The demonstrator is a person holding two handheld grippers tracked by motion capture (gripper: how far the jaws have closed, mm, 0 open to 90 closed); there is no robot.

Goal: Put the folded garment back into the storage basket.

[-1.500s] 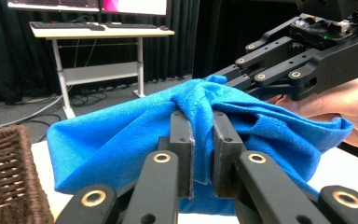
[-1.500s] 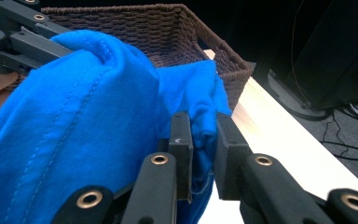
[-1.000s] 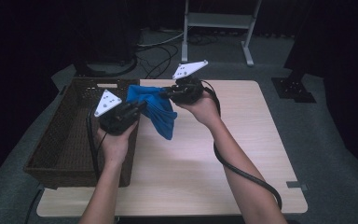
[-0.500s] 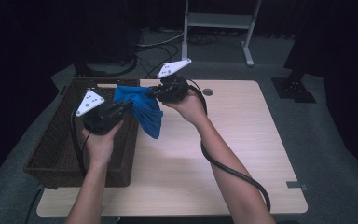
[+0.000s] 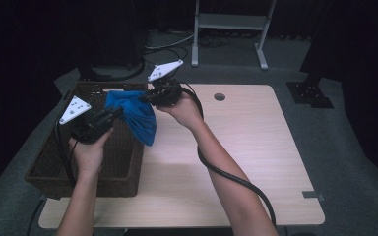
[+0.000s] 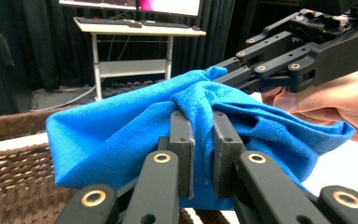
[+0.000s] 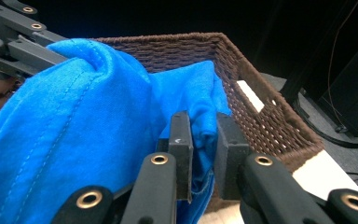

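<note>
Nearest to us in the high view, two arms come up from six o'clock. The left gripper (image 5: 112, 114) is pinched tight on the blue cloth (image 5: 133, 114). In the left gripper view its two black jaws are nearly together, with a fold of cloth (image 6: 135, 130) squeezed between them. So this claw holds the cloth.

A little farther, toward twelve o'clock, the right gripper (image 5: 145, 97) bites the cloth too. In the right gripper view its jaws are narrow, and a bunch of cloth (image 7: 74, 121) sits between them. Both claws hold the same cloth.

The cloth hangs in the air between the two grippers. Its top part is over the right side of the basket (image 5: 44, 172). Its low corner droops toward five o'clock, past the basket's right wall and over the table (image 5: 236, 162). It does not look like it rests on anything.

The basket sits at the table's nine o'clock side. In the right gripper view its woven wall (image 7: 261, 121) is right behind the cloth.

I think the job is putting the cloth into the basket. The pick-up part looks done. What is left is to get the whole cloth over the basket, lower it in, and open both claws.
</note>
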